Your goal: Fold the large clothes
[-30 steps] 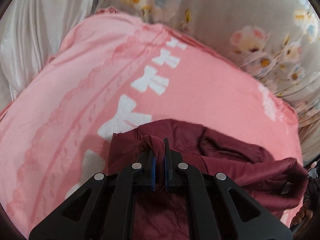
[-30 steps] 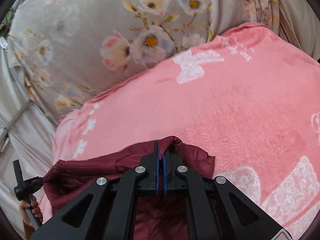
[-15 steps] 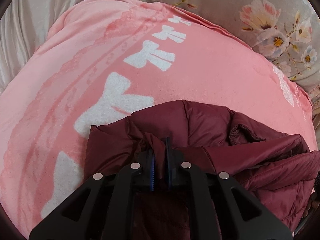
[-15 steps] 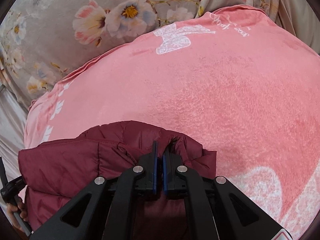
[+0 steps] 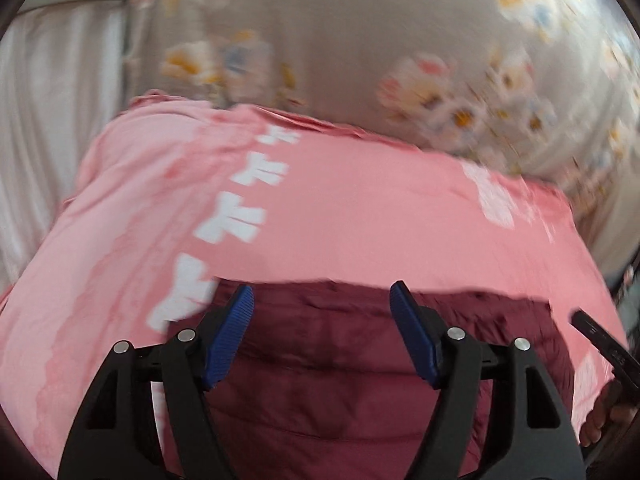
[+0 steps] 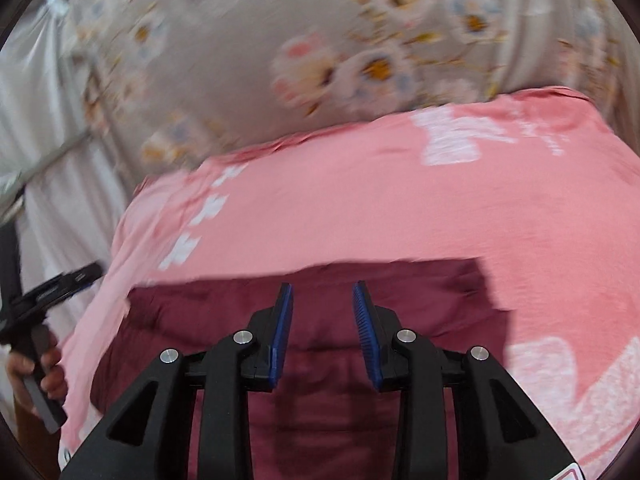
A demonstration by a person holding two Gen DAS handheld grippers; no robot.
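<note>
Jacket lies flat under both tongs, its long axis running side to side across the bed.

Left wrist view: my left tongs (image 5: pixel 322 300) are opening, nothing between the blue pads, and the maroon jacket (image 5: pixel 348 344) lies just below and ahead on the pink blanket (image 5: pixel 360 216), its far edge a straight crosswise line. Right wrist view: my right tongs (image 6: pixel 322 300) are opening too, narrower and empty, above the jacket (image 6: pixel 320 340) (neither hand looks nearer, though blur softens the edges).
</note>
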